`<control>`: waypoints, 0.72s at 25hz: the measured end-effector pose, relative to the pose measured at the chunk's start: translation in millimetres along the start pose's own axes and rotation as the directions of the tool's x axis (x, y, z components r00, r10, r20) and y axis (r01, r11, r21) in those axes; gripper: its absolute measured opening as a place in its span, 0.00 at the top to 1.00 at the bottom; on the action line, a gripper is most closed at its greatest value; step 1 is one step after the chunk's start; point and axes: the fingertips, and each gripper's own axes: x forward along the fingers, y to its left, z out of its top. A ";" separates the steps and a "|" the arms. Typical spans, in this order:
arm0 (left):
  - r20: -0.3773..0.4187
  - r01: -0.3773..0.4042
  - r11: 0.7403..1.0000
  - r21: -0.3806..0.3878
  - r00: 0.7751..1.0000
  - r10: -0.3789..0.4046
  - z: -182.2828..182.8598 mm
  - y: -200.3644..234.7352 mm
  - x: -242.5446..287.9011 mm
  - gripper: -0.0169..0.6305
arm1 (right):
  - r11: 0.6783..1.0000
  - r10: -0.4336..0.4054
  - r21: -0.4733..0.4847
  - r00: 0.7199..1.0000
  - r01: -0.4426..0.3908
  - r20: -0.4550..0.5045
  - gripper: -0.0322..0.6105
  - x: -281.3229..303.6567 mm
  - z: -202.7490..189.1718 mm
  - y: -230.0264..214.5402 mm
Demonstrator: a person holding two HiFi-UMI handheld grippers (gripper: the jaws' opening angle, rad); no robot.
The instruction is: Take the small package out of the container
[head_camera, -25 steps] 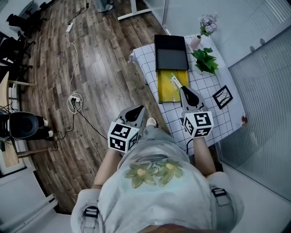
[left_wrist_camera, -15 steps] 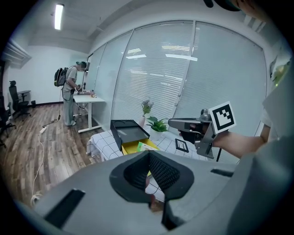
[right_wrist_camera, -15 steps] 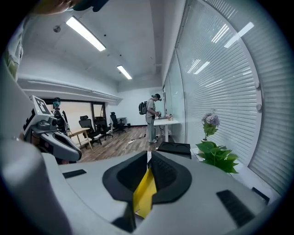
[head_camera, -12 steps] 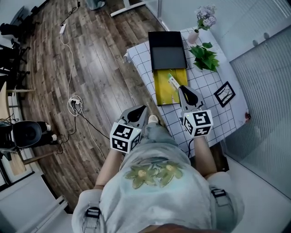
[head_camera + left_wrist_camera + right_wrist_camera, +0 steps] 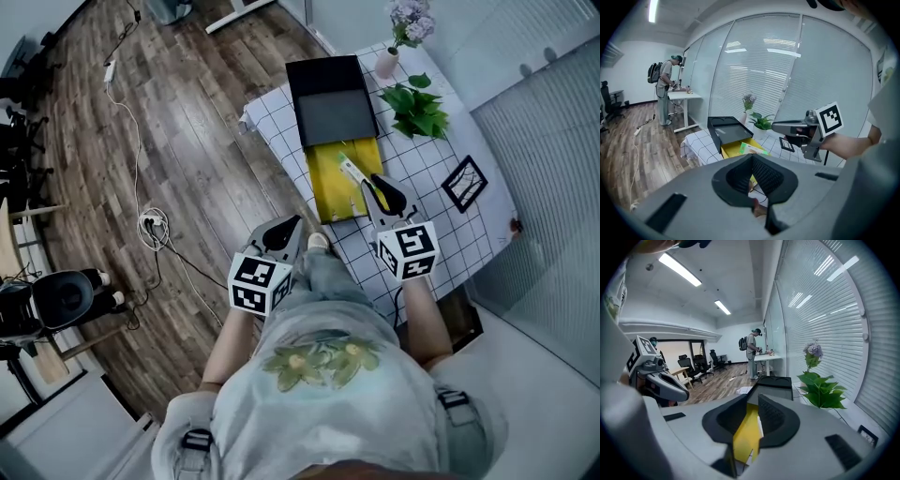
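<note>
plant [image 5: 417, 108] beside flower vase [image 5: 386, 64] | frame [image 5: 465, 183] | floor cable [image 5: 150, 225]

Worn: pale grey short-sleeved T-shirt [image 5: 328, 417] printed with two yellow-green flowers [image 5: 319, 361]; black strap buckles [image 5: 190, 438] at both shoulders. Trousers [image 5: 325, 272] look grey, hard to tell. My left gripper [image 5: 297, 222]: grey shell, black ribbed pads [image 5: 765, 174], black-and-white marker cube [image 5: 255, 284].

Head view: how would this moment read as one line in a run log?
right gripper: jaws opening, empty, at yellow container | small package: in container, ahead of jaws | left gripper: shut, off table
</note>
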 end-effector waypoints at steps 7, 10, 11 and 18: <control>-0.015 0.014 1.000 -0.007 1.000 -0.014 -4.9 4.5 10.0 0.96 | 1.000 0.008 -0.019 0.998 -0.009 -0.059 0.80 15.3 -17.6 -1.0; -0.022 0.015 1.000 -0.014 1.000 -0.015 -8.8 6.1 12.0 0.96 | 0.999 0.005 -0.036 0.997 -0.008 -0.080 0.79 20.1 -25.1 -1.7; -0.024 0.015 1.000 -0.015 1.000 -0.015 -9.9 6.7 13.2 0.96 | 0.999 0.003 -0.043 0.996 -0.007 -0.087 0.79 21.7 -27.5 -2.5; -0.038 0.020 1.000 -0.019 0.999 -0.020 -12.4 6.7 22.9 0.96 | 0.998 -0.012 -0.070 0.991 0.003 -0.134 0.78 33.0 -45.5 -9.5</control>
